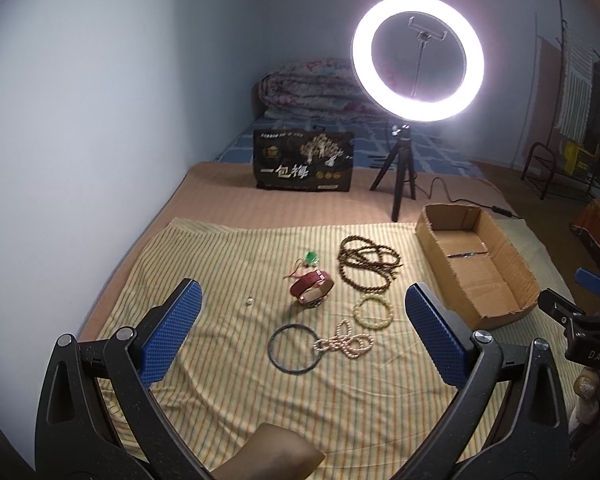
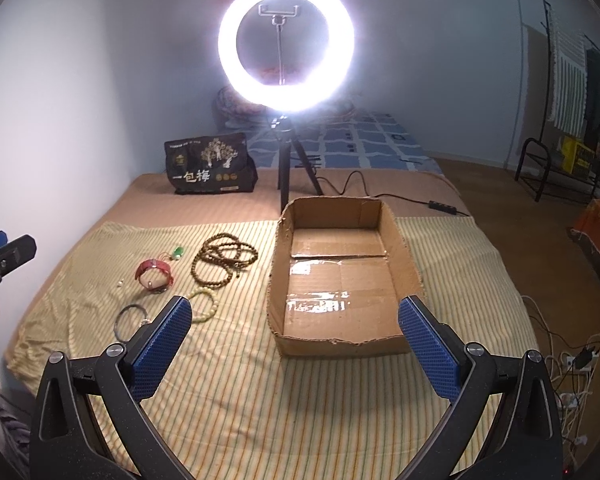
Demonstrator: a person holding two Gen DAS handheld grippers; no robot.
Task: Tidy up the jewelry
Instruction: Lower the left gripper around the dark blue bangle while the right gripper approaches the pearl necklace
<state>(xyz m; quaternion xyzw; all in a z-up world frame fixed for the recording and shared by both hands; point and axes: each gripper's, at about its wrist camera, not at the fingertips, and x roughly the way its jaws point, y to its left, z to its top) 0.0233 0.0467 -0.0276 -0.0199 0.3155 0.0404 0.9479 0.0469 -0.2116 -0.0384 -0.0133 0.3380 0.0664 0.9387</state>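
Note:
Jewelry lies on a yellow striped cloth (image 1: 220,380): a brown bead necklace (image 1: 368,260), a red watch (image 1: 312,286), a green pendant (image 1: 311,257), a pale bead bracelet (image 1: 373,311), a pearl strand (image 1: 346,344), a dark bangle (image 1: 294,347) and a small bead (image 1: 249,301). An empty cardboard box (image 1: 476,268) sits to their right, also in the right wrist view (image 2: 340,276). My left gripper (image 1: 302,292) is open above the cloth, short of the jewelry. My right gripper (image 2: 294,308) is open and empty before the box's near wall.
A lit ring light on a tripod (image 1: 418,52) stands behind the cloth, its cable running right. A black snack bag (image 1: 304,162) stands at the back. Folded bedding (image 1: 308,88) lies by the wall. A clothes rack (image 2: 568,120) and cables (image 2: 572,364) are at right.

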